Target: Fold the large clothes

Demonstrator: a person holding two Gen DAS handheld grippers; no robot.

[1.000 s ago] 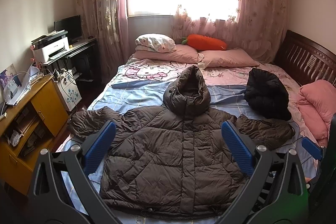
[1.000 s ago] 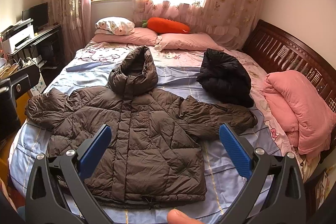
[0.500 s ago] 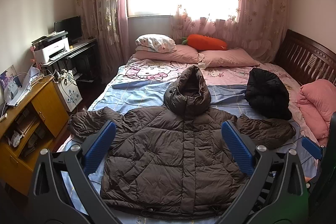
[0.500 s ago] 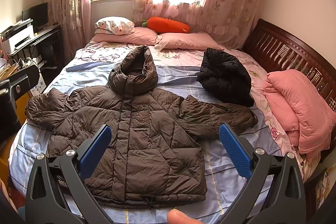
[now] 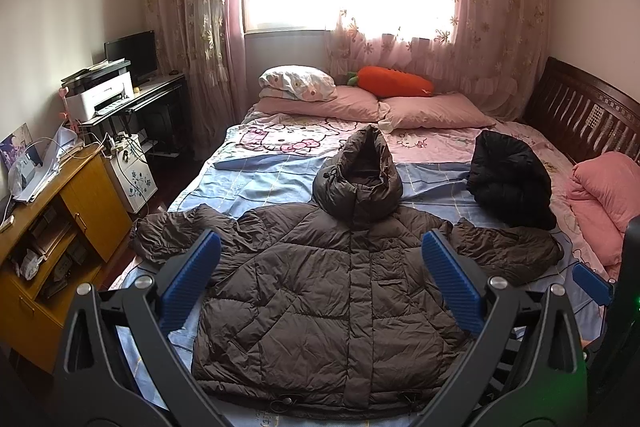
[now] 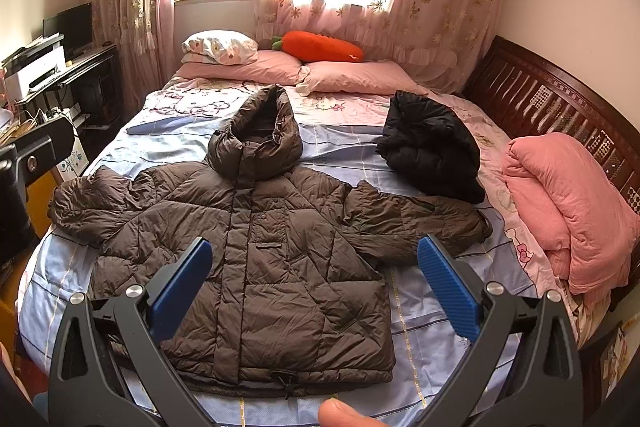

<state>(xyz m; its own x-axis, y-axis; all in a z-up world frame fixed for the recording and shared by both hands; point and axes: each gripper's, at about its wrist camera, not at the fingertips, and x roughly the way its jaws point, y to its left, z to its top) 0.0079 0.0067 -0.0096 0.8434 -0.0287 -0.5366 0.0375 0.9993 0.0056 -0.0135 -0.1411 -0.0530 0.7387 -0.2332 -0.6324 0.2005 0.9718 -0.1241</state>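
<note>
A large brown hooded puffer jacket (image 5: pixel 320 291) (image 6: pixel 264 259) lies front up and flat on the bed, sleeves spread to both sides, hood toward the pillows. My left gripper (image 5: pixel 320 281) hovers open above its lower half, blue pads wide apart and holding nothing. My right gripper (image 6: pixel 314 281) is open too, raised over the jacket's right side near the hem. A fingertip (image 6: pixel 344 414) shows at the bottom edge of the right wrist view. In the left wrist view, part of the right gripper (image 5: pixel 600 287) shows at the far right.
A bundled black jacket (image 6: pixel 434 147) sits right of the hood. A folded pink quilt (image 6: pixel 568 203) lies by the dark wooden headboard (image 6: pixel 560 103). Pillows (image 5: pixel 432 109) and a carrot plush (image 5: pixel 394 83) lie by the window. A yellow cabinet (image 5: pixel 60 227) and desk stand left of the bed.
Hardly anything has changed; both views drift very slightly. Both grippers stay open above the jacket, which has not moved.
</note>
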